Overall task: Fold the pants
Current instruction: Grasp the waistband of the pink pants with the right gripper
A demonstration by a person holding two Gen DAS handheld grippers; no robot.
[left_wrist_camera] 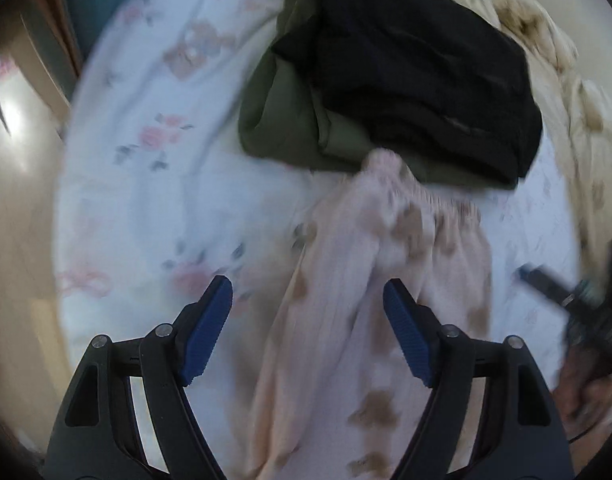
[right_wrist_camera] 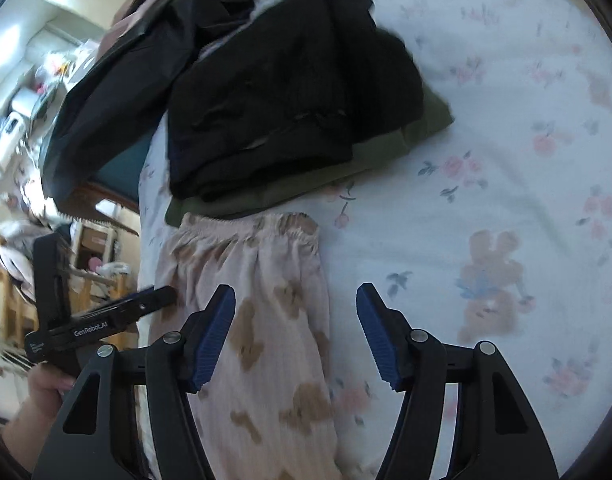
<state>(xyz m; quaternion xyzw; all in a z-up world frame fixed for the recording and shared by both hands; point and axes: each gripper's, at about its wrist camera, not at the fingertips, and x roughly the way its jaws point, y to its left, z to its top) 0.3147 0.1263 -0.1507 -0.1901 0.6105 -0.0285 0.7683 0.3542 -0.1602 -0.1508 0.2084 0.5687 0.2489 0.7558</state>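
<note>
Pale pink pants (left_wrist_camera: 426, 264) with brown bear prints lie flat on a floral bedsheet (left_wrist_camera: 146, 184), the gathered waistband at the far end. My left gripper (left_wrist_camera: 306, 282) hovers open over one side of them, blue pads apart and touching no cloth. In the right wrist view the same pants (right_wrist_camera: 266, 360) run from the waistband (right_wrist_camera: 250, 228) down under my right gripper (right_wrist_camera: 295, 287), which is also open above the cloth. Each gripper shows in the other's view: the right gripper (left_wrist_camera: 546, 280) at the right edge, the left gripper (right_wrist_camera: 146, 300) at the left, held by a hand (right_wrist_camera: 42, 388).
Just beyond the waistband sits a folded black garment (right_wrist_camera: 286, 92) on top of an olive green one (right_wrist_camera: 386, 156). A dark jacket (right_wrist_camera: 118, 80) hangs over the bed's edge. A cream blanket (left_wrist_camera: 546, 60) is bunched at the far right. The floor (left_wrist_camera: 18, 200) lies past the bed's left edge.
</note>
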